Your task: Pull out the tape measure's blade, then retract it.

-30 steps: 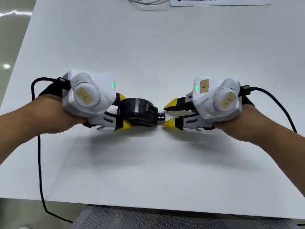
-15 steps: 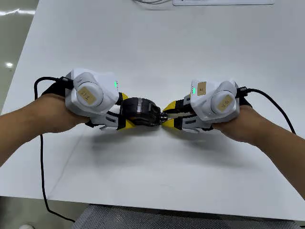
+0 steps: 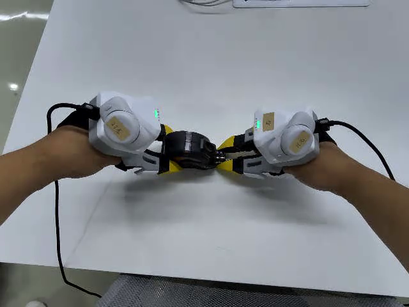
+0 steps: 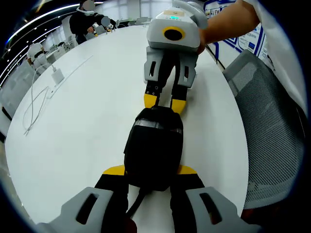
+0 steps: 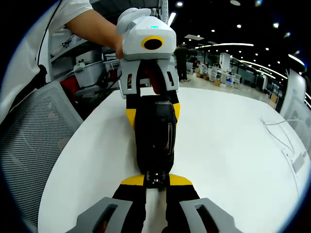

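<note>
1. The left gripper (image 3: 167, 149) was clamped across the black tape measure (image 3: 187, 149), one yellow-tipped jaw on each side of the case's rear half.
2. The right gripper (image 3: 225, 154) pointed straight at it from the opposite side. Its jaws were drawn in on the small end hook (image 5: 156, 178) at the case's mouth and pinched it.
3. Hardly any blade was out: the hook sat right against the case. The two grippers were nose to nose, with just the tape measure between them.
4. The case lay low over the white table (image 3: 255, 77), near its front edge; whether it touched the surface could not be told.
5. The left hand (image 3: 70, 150) wrapped the rear of its gripper, with the forearm coming in from the lower left, nearly level with the table.
6. The right hand (image 3: 323, 167) mirrored it, its forearm angled in from the lower right.
7. A black cable (image 3: 54, 211) ran from the left gripper over the table's edge, and a second black cable (image 3: 364, 137) trailed from the right one.
8. A grey mesh chair (image 3: 192, 291) showed below the table's front edge.
</note>
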Demonstrator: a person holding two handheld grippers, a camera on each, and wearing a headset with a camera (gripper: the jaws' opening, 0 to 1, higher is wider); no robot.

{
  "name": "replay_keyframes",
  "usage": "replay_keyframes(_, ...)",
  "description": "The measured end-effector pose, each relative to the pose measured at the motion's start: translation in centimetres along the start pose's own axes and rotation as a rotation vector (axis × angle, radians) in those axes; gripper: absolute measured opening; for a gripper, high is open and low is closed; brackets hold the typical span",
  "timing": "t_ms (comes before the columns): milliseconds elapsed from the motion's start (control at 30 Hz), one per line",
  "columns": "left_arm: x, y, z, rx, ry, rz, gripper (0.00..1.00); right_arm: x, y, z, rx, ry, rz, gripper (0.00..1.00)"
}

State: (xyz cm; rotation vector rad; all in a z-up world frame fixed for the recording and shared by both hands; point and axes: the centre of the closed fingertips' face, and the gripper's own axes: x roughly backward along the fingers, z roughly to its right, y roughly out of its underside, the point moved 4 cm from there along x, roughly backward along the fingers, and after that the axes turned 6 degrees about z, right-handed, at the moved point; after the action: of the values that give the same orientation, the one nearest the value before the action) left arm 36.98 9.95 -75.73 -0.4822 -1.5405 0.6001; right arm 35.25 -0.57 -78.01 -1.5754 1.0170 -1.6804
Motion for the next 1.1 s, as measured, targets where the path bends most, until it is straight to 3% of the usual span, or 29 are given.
replay_keyframes(1100, -0.06, -0.09, -0.01, -0.028, 0.012, -0.01, 0.28, 0.9, 0.06, -0.13, -0.006, 0.003, -0.031, 0.09)
